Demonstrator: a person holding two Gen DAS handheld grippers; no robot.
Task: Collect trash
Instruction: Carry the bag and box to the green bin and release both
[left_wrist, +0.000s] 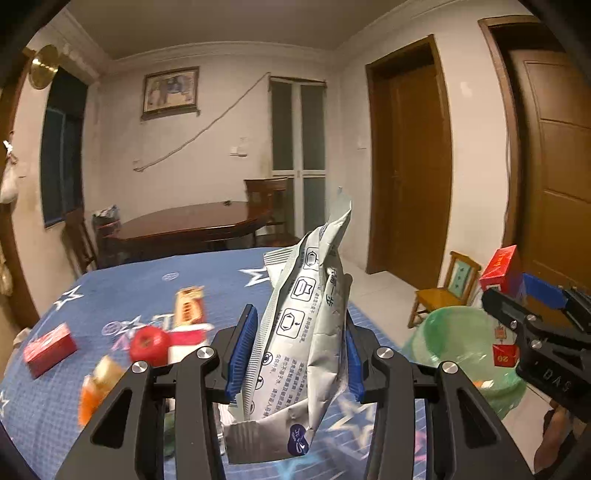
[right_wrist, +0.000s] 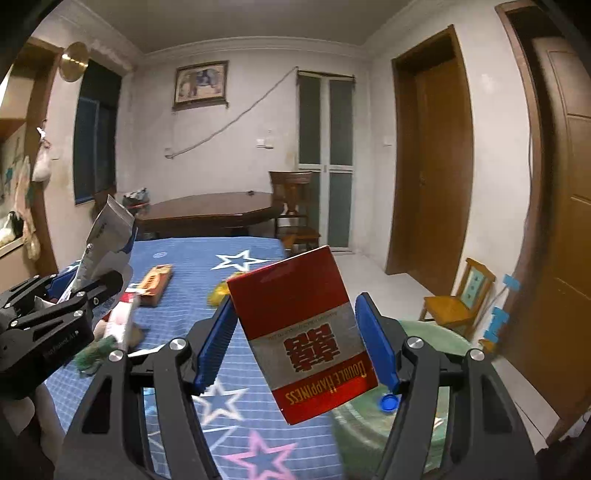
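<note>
My left gripper (left_wrist: 299, 354) is shut on a crumpled silver snack bag (left_wrist: 303, 332) and holds it upright above the blue star-print table (left_wrist: 155, 280). My right gripper (right_wrist: 299, 339) holds a red and silver Double Happiness cigarette box (right_wrist: 306, 339); the box leans on the left pad, and a gap shows at the right pad. The right gripper also shows in the left wrist view (left_wrist: 517, 295), over a green-lined trash bin (left_wrist: 461, 339). The bin also shows in the right wrist view (right_wrist: 424, 398), with a blue bottle cap (right_wrist: 389, 402) in it.
On the table lie a red box (left_wrist: 50, 349), a red apple (left_wrist: 149, 343), an orange-capped item (left_wrist: 98, 387) and a red-and-white carton (left_wrist: 188, 317). A small wooden chair (left_wrist: 447, 291) stands past the bin. A dark dining table (left_wrist: 188, 225) stands behind.
</note>
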